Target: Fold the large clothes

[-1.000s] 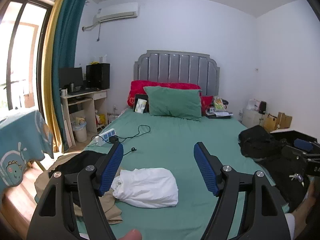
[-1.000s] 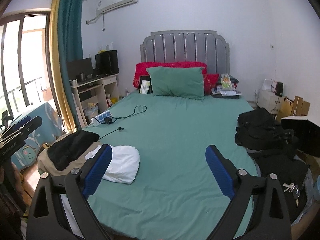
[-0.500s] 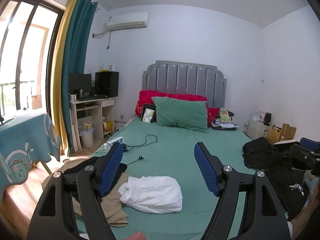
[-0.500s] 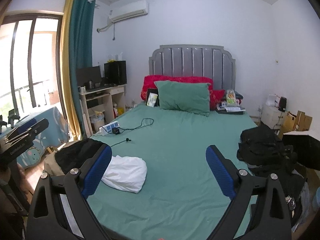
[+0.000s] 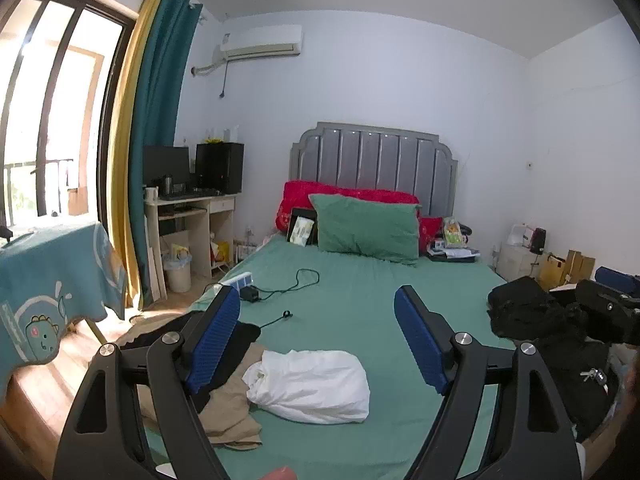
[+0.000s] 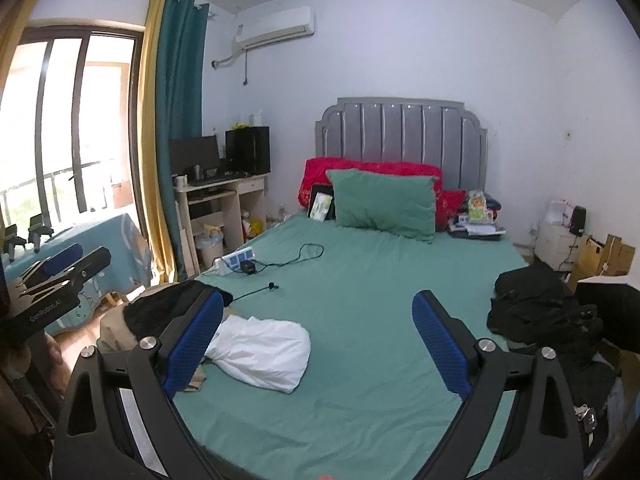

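A crumpled white garment (image 5: 308, 386) (image 6: 264, 354) lies on the green bed (image 5: 360, 312) near its front left corner. Beside it, a black garment (image 5: 244, 334) (image 6: 160, 304) and a beige one (image 5: 228, 404) (image 6: 110, 326) hang over the bed's left edge. A pile of black clothes (image 5: 528, 316) (image 6: 536, 308) sits at the right edge. My left gripper (image 5: 316, 294) hovers above the bed's front end, its jaws opening with nothing between them. My right gripper (image 6: 318, 298) is open and empty, also held above the bed, apart from the clothes.
A power strip (image 5: 240, 282) with a black cable (image 5: 304, 280) lies on the left of the sheet. A green pillow (image 5: 368, 226) and red ones rest against the grey headboard. A table with a teal cloth (image 5: 48, 280) stands left, a desk (image 5: 188, 216) behind it, cartons (image 6: 608, 254) at the right.
Both grippers have risen a little, so the bed sits lower in each view. The left jaws stand slightly wider. The clothes have not moved.
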